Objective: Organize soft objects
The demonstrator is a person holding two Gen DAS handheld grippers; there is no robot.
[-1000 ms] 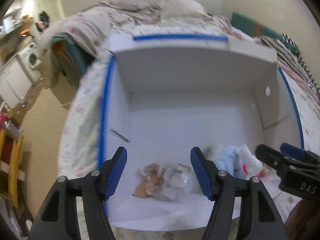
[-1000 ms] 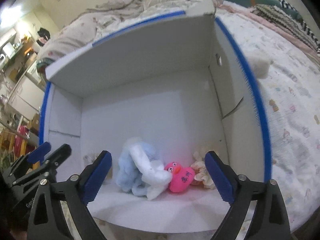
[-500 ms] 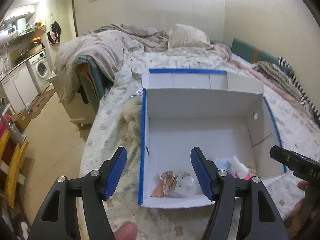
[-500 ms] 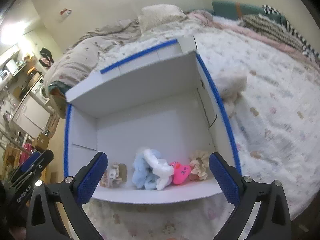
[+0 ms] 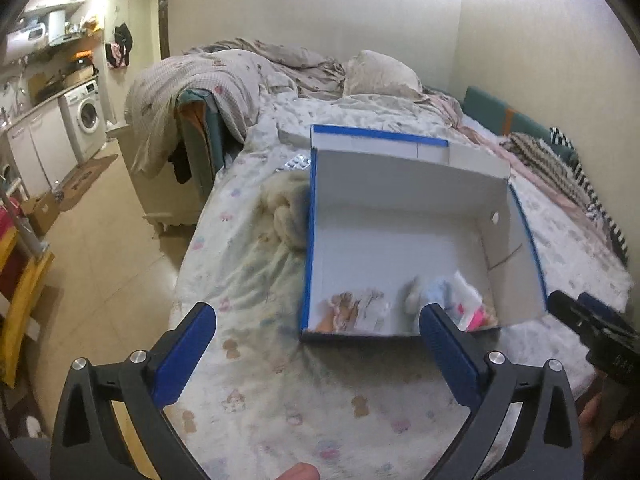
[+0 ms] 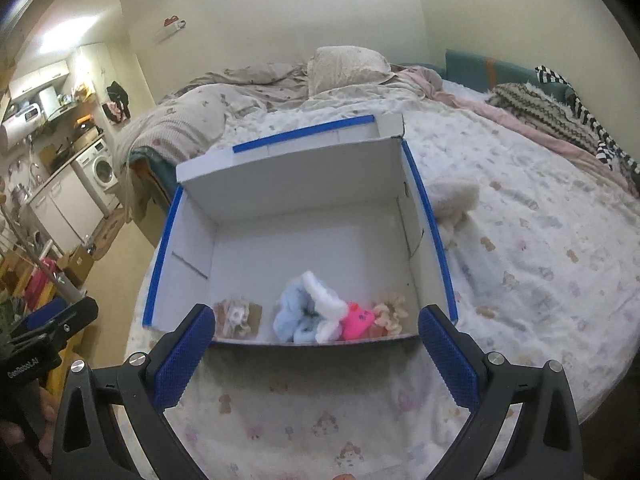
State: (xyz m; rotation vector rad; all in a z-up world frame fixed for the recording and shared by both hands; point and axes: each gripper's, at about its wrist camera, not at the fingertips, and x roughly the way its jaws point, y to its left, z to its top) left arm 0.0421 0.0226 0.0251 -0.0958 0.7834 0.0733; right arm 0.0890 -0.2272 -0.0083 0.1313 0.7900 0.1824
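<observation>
While tilted down over the box [image 6: 304, 240], both grippers [image 5: 316, 344] [image 6: 316, 340] wide, empty, left's jaws opening.

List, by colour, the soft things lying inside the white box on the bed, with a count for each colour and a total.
Light blue: 1, the scrunchie
White: 1, the fluffy scrunchie
Pink: 1, the plush toy
Cream: 1, the frilly scrunchie
Beige and white: 1, the packet of hair ties
Total: 5, all along the near wall of the box
</observation>
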